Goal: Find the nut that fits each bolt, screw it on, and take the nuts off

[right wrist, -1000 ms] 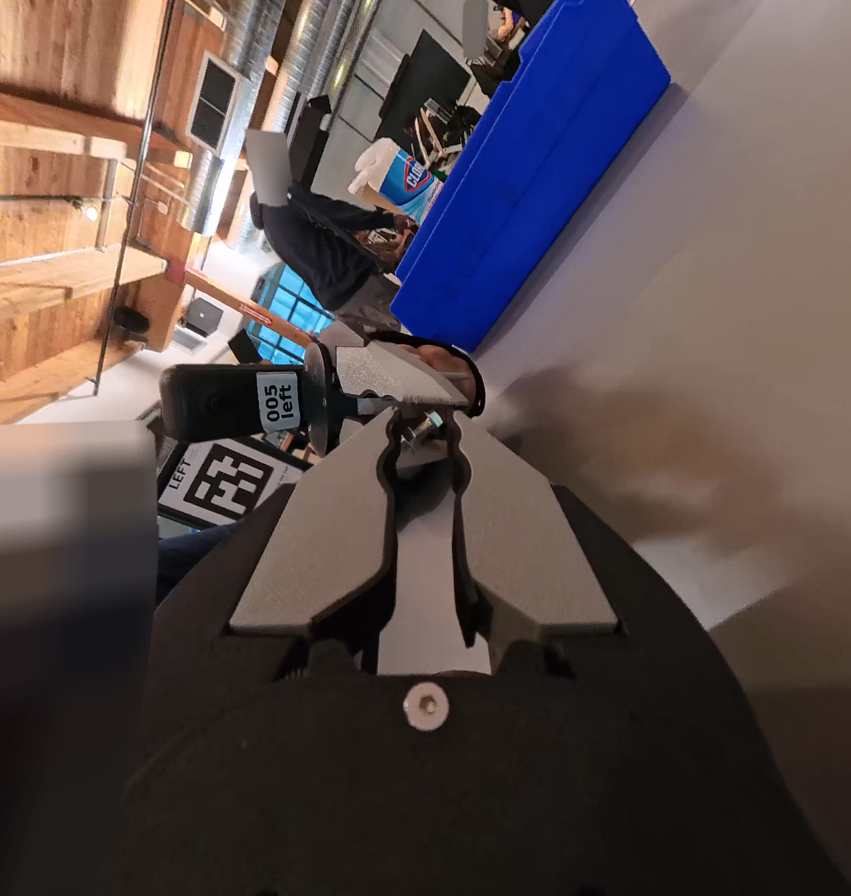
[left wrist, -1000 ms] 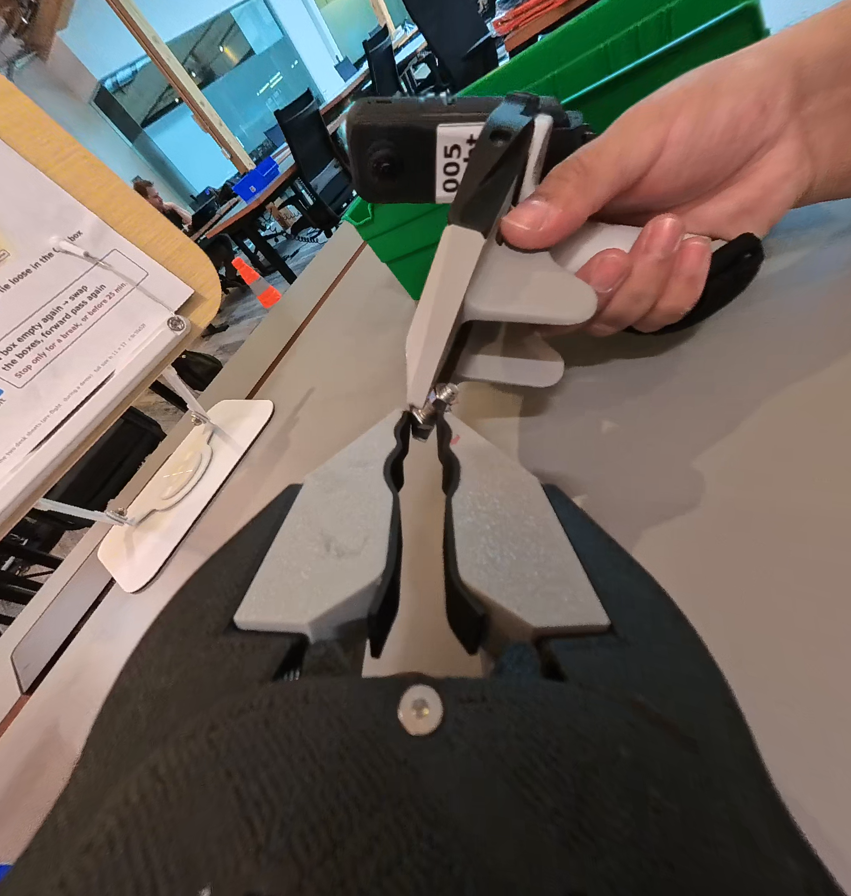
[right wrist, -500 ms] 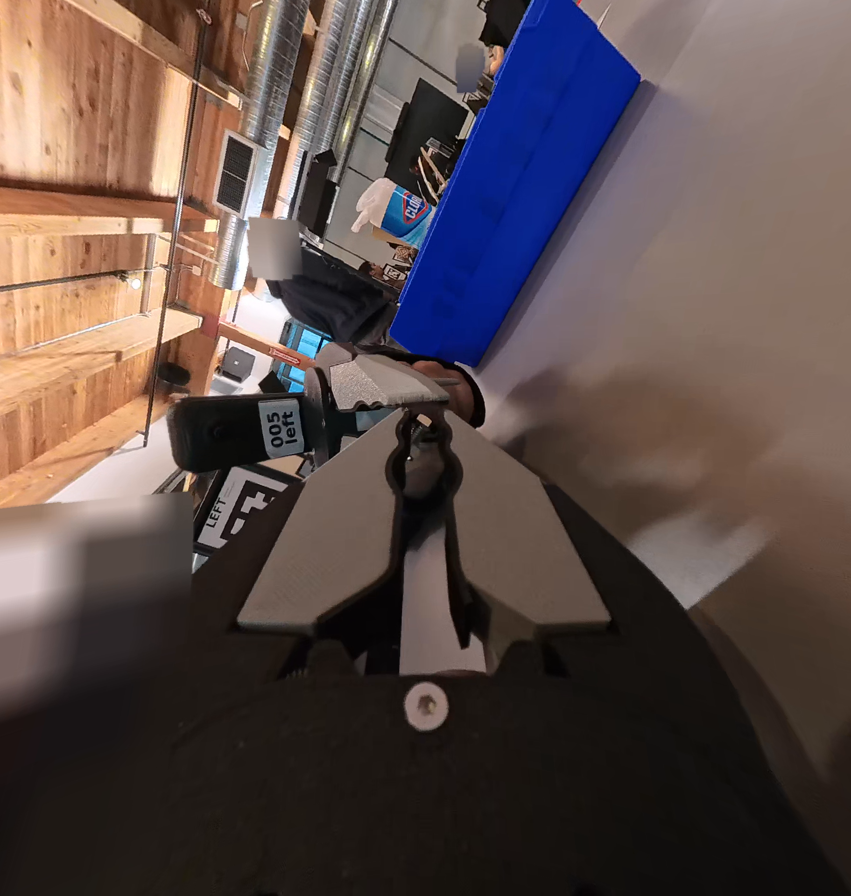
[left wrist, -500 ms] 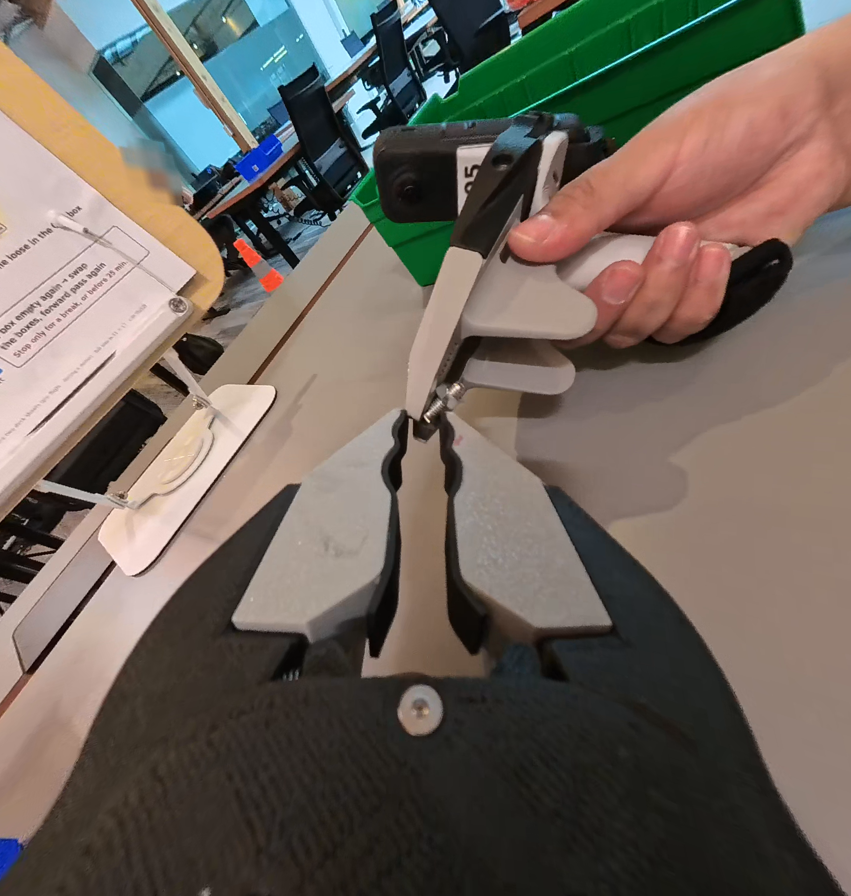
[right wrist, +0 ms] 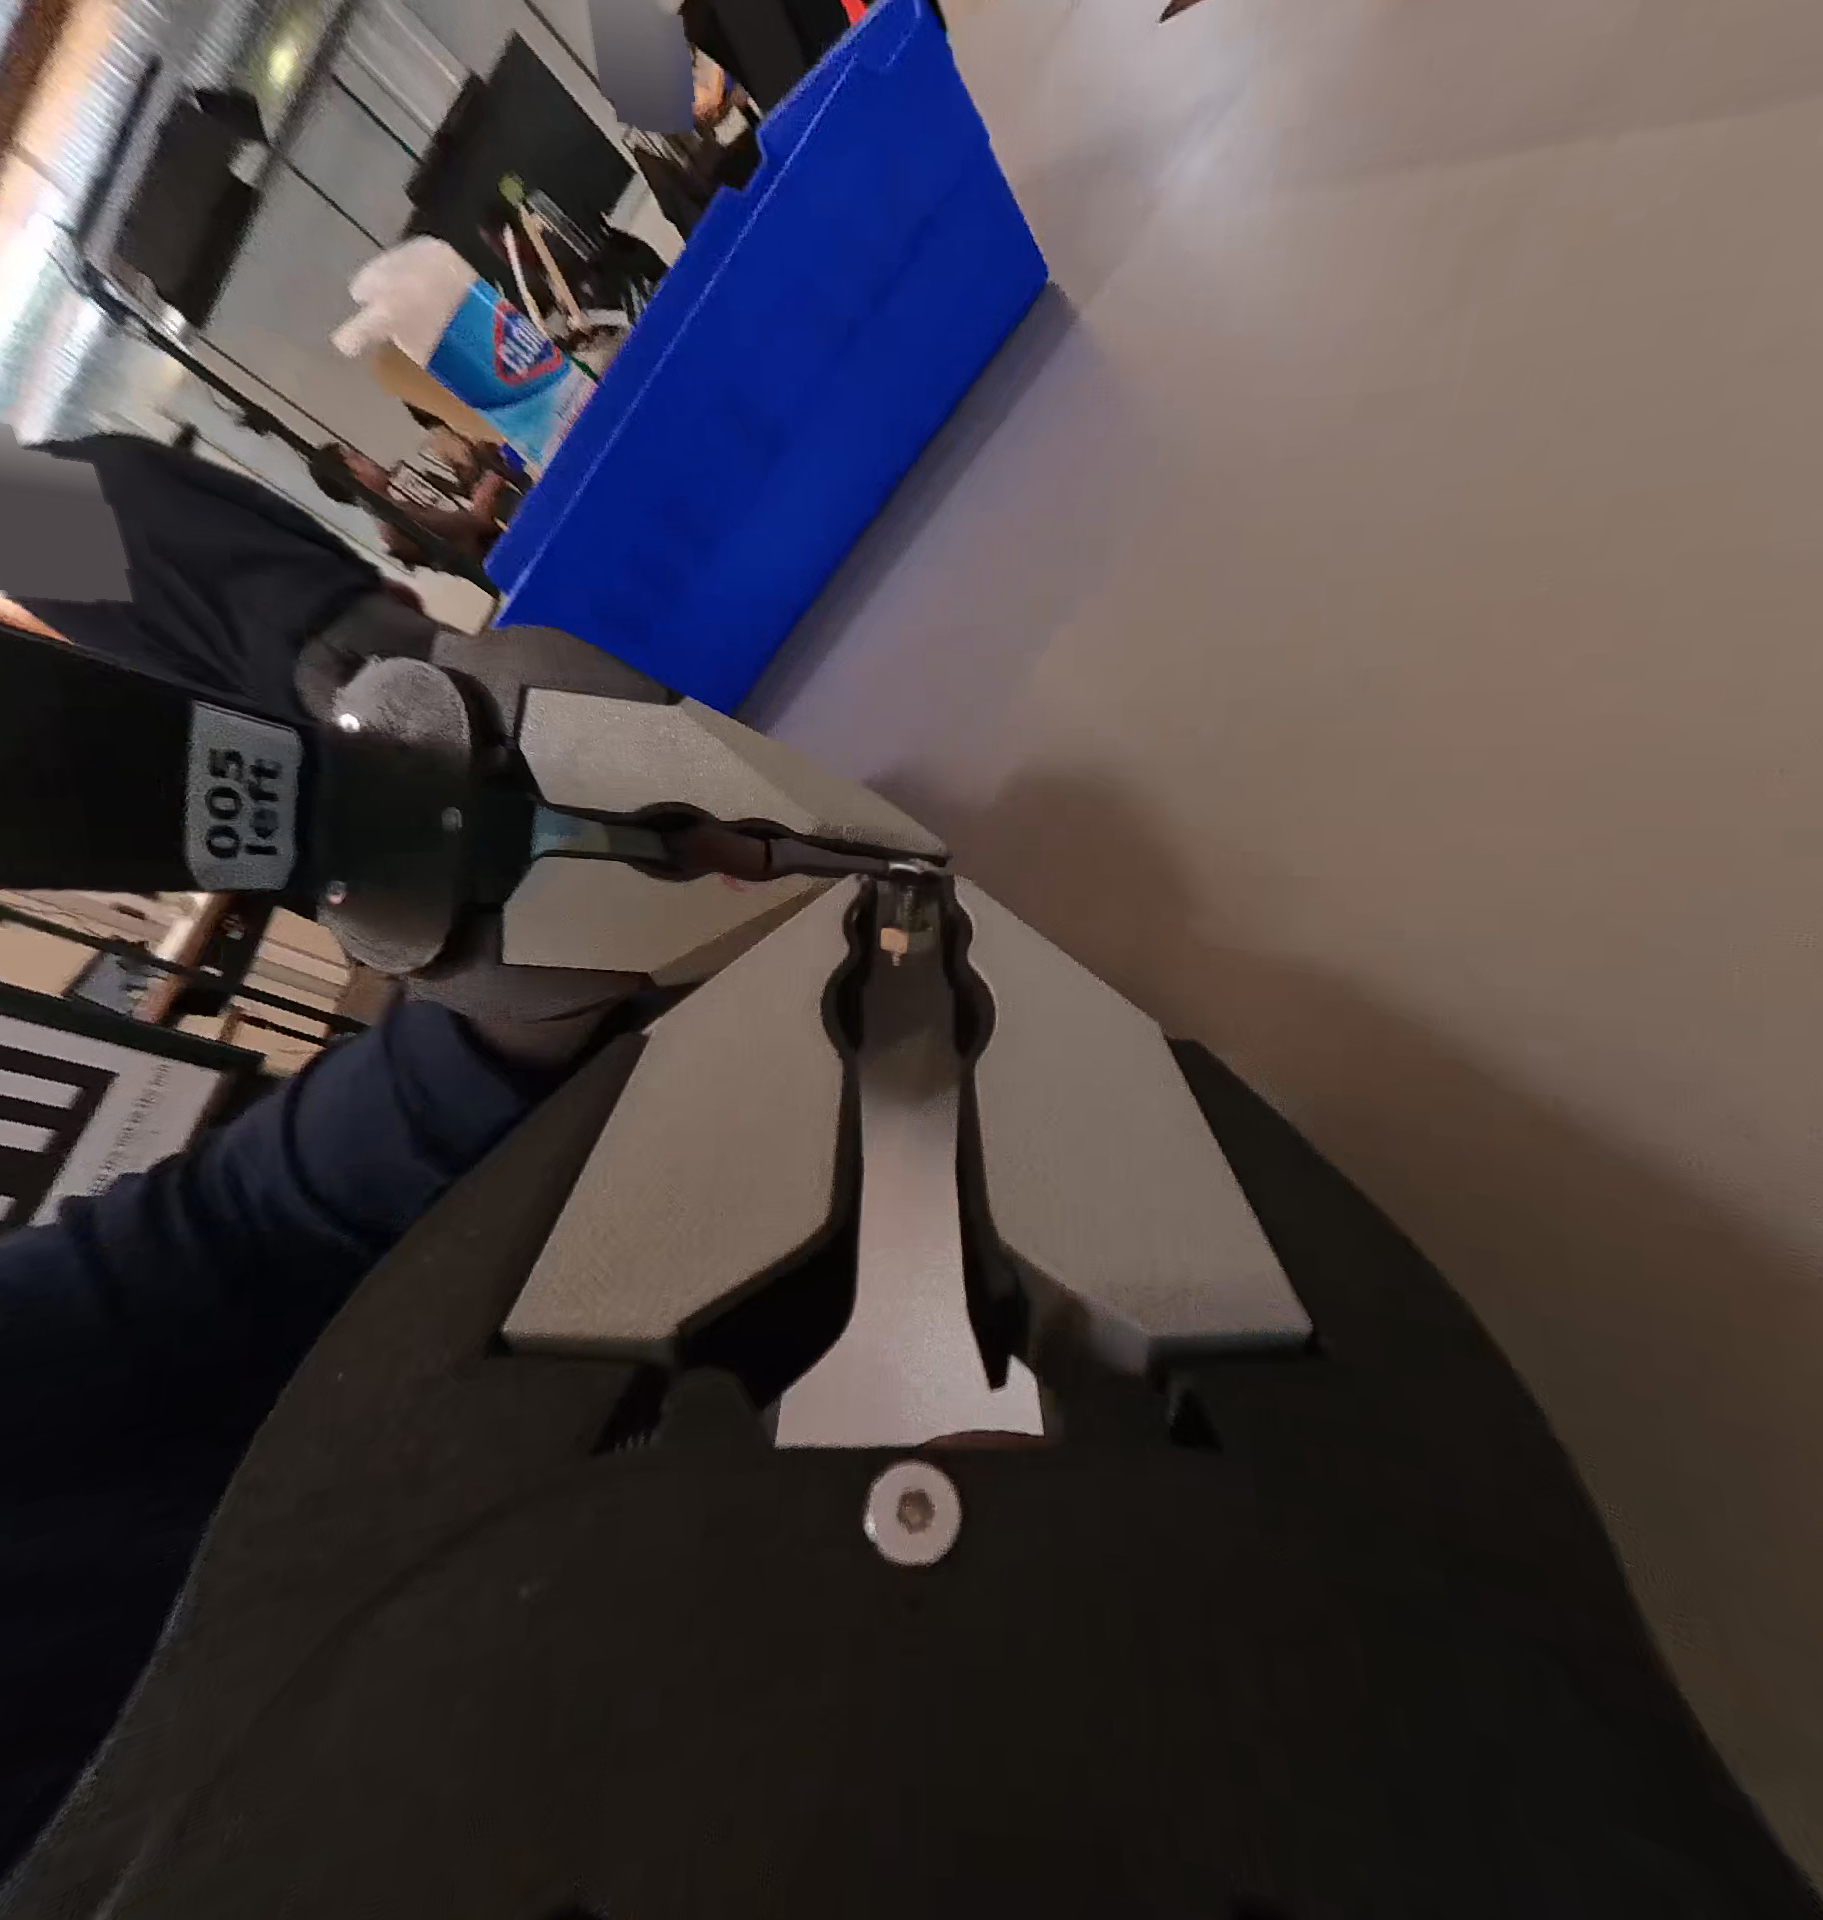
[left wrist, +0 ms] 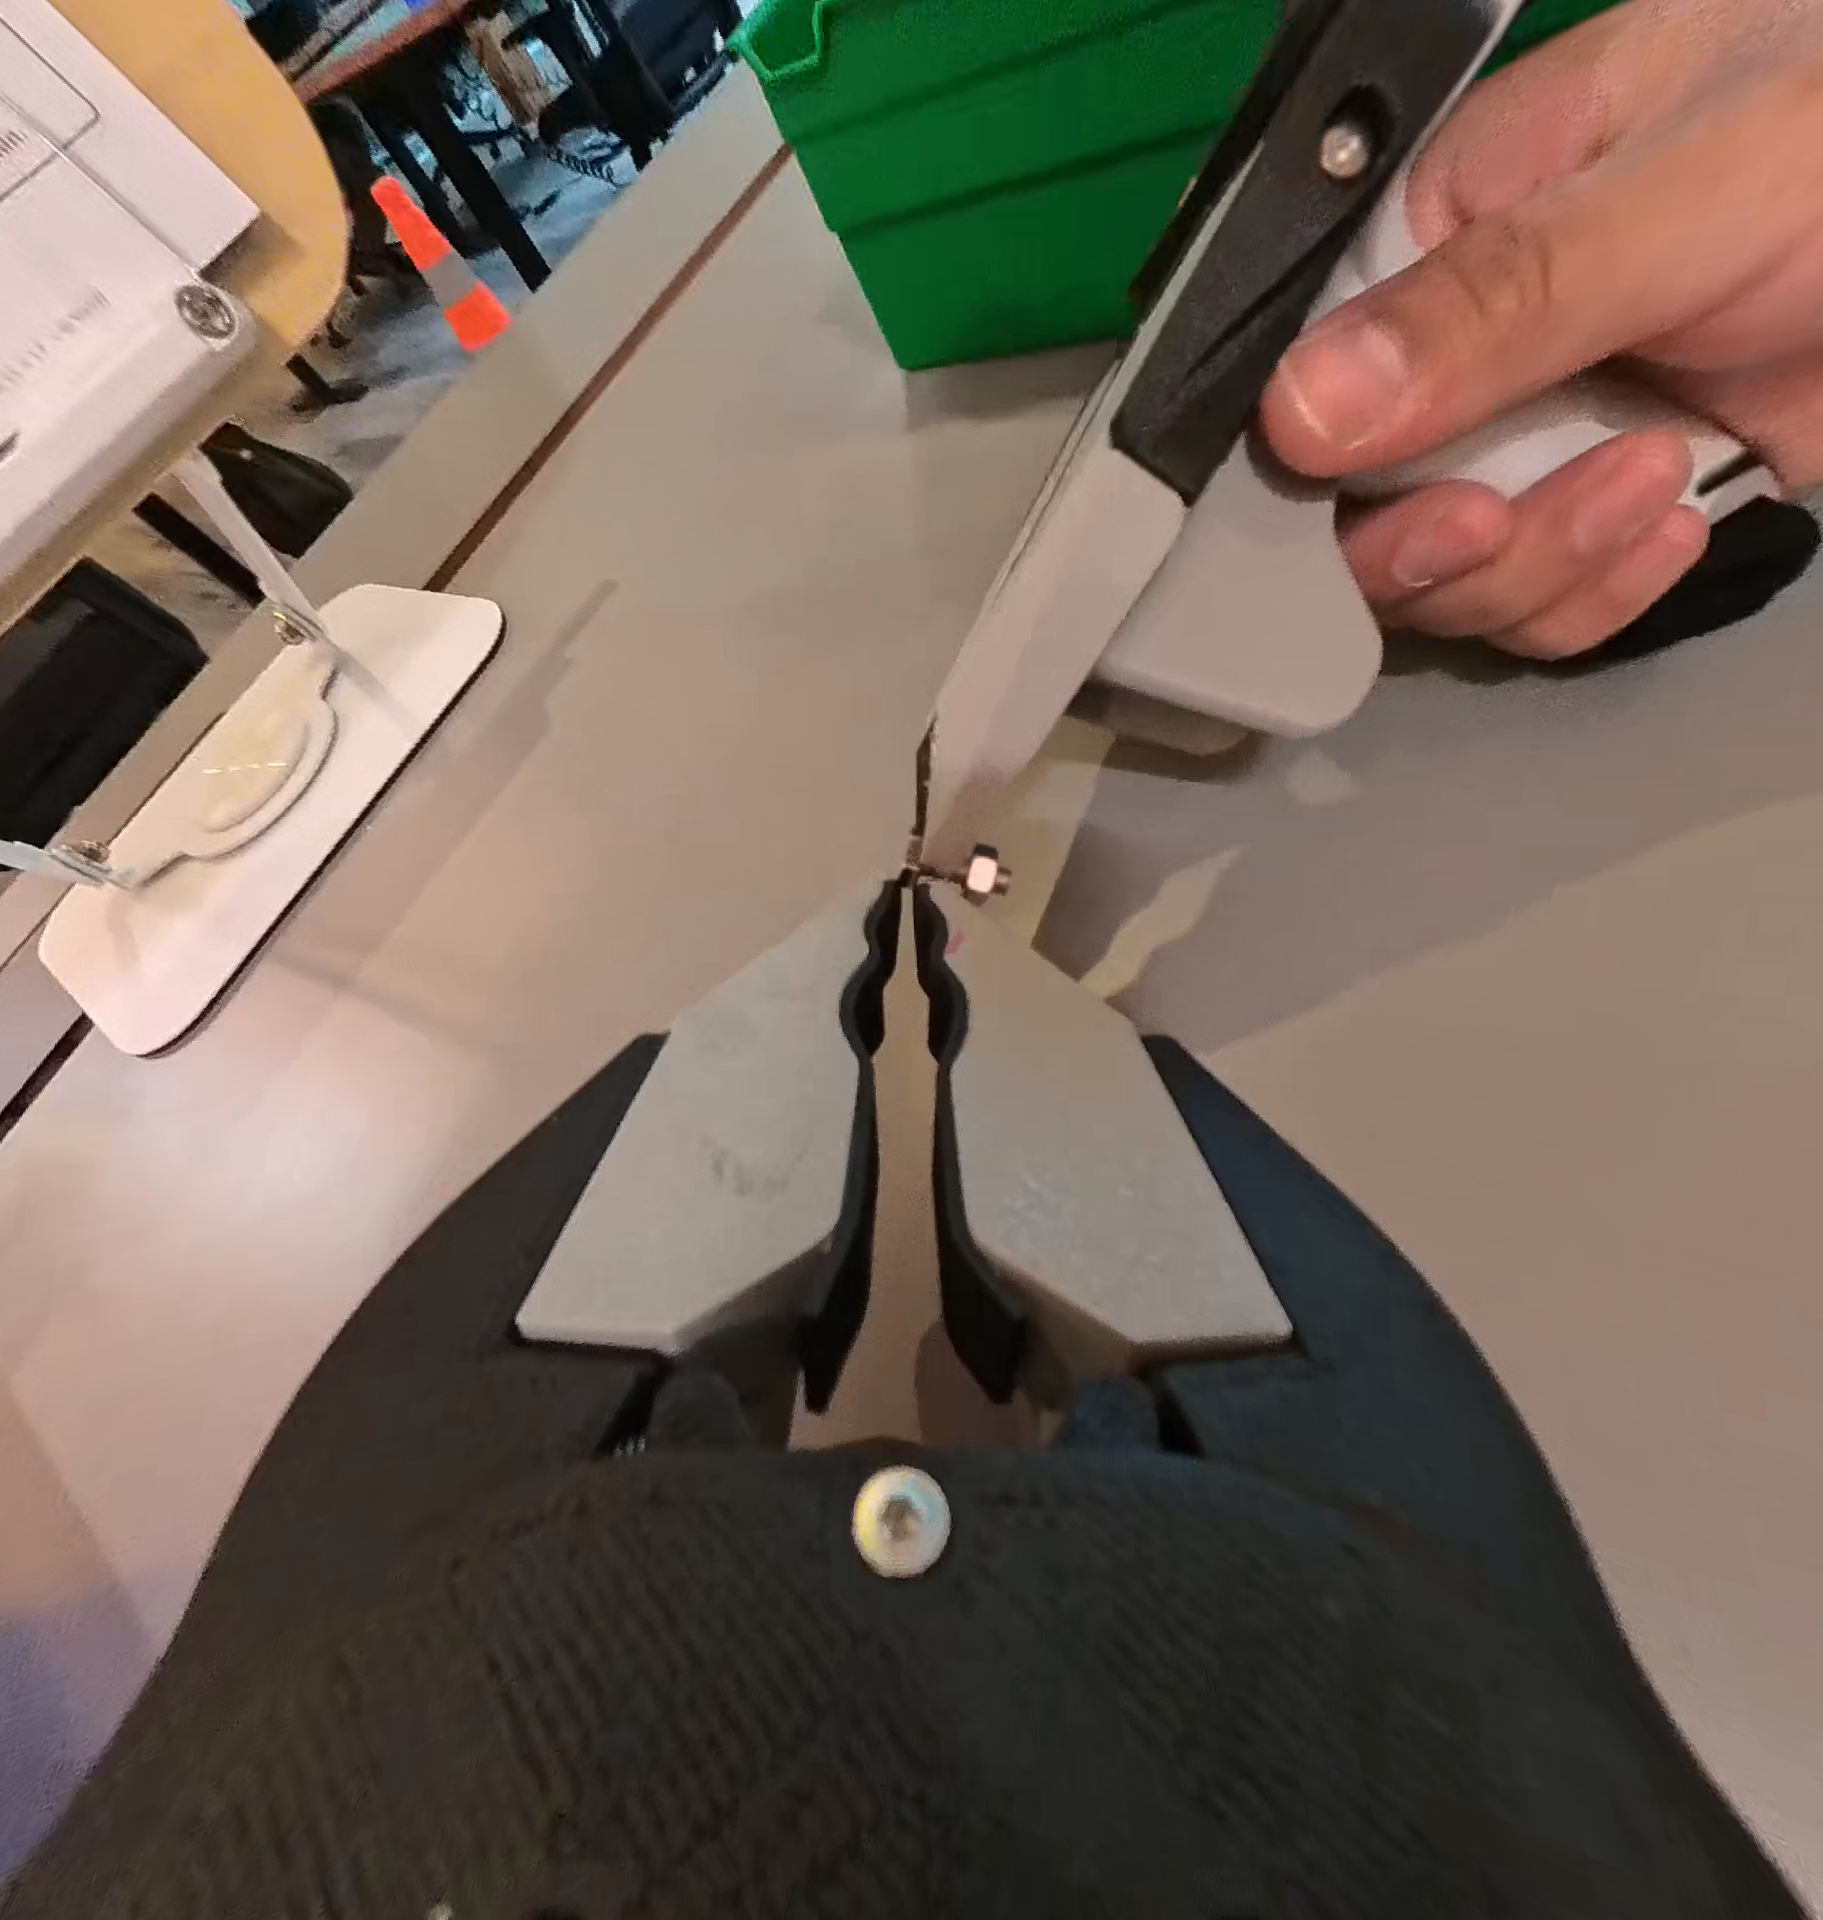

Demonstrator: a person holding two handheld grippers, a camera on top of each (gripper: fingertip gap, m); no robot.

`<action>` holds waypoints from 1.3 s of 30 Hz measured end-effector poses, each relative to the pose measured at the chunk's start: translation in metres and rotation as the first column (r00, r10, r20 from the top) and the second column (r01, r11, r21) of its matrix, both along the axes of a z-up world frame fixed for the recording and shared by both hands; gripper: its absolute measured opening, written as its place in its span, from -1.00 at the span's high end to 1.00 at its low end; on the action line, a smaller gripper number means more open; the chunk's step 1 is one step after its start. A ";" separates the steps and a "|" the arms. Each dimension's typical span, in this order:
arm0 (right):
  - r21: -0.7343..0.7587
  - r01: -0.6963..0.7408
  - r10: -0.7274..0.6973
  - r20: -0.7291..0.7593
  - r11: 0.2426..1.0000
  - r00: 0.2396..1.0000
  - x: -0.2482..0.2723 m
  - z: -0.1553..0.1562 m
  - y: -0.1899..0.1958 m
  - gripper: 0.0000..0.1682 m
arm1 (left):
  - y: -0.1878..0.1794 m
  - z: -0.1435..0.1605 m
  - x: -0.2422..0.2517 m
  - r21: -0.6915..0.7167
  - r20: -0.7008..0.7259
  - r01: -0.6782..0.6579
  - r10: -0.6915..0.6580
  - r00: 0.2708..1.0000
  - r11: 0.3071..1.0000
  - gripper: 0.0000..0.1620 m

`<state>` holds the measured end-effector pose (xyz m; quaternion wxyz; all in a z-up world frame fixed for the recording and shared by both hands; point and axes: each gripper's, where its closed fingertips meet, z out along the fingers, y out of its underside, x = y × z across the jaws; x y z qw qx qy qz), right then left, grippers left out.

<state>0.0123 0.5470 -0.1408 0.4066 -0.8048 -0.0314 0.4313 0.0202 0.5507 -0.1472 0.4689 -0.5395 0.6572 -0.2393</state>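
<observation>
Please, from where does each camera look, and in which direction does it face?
Left wrist view: on the left tongs, facing forward over the table toward a green bin; shows its own tongs, the right tongs and the hand holding them.
Right wrist view: on the right tongs, rolled sideways, facing a blue bin; shows its own tongs, the left tongs, a dark sleeve.
Shared: both tongs meeting at the bolt.
</observation>
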 end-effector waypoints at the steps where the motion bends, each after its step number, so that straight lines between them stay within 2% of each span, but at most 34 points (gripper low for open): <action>1: -0.001 -0.005 0.005 0.019 1.000 1.000 0.000 -0.002 0.000 0.90 | -0.001 -0.001 0.000 0.003 -0.006 0.003 -0.003 1.000 1.000 1.00; 5: -0.004 -0.012 0.013 0.049 1.000 0.999 0.002 -0.003 0.000 0.85 | 0.005 -0.011 -0.003 0.018 -0.072 -0.027 0.028 0.997 0.999 1.00; 10: 0.025 0.005 -0.006 0.053 1.000 0.999 0.014 0.007 0.001 0.77 | 0.014 -0.038 -0.013 0.012 -0.236 -0.083 0.083 0.968 0.996 1.00; 16: 0.012 -0.024 0.023 0.099 1.000 0.995 0.012 0.002 -0.001 0.75 | 0.015 -0.037 -0.017 -0.056 -0.232 -0.097 0.082 0.969 0.994 0.98; 22: 0.016 -0.049 0.041 0.309 0.999 0.950 0.008 -0.016 -0.003 0.74 | 0.022 -0.033 -0.022 -0.048 -0.223 -0.119 0.105 0.969 0.992 1.00; 26: 0.018 -0.065 0.057 0.289 0.998 0.956 0.002 -0.014 -0.004 0.73 | 0.039 -0.029 -0.020 0.029 -0.192 -0.194 0.196 0.962 0.981 1.00; 28: 0.020 -0.064 0.056 0.261 0.998 0.964 0.002 -0.010 -0.004 0.73 | 0.045 -0.027 -0.015 0.021 -0.175 -0.216 0.216 0.961 0.976 1.00; 31: 0.027 -0.050 0.042 0.241 0.998 0.970 0.006 -0.006 -0.003 0.73 | 0.042 -0.037 -0.010 0.008 -0.234 -0.180 0.177 0.956 0.984 1.00; 39: 0.020 -0.049 0.043 0.233 0.999 0.972 0.012 -0.003 -0.004 0.72 | 0.011 -0.039 -0.020 -0.021 -0.279 -0.029 0.023 0.960 0.999 1.00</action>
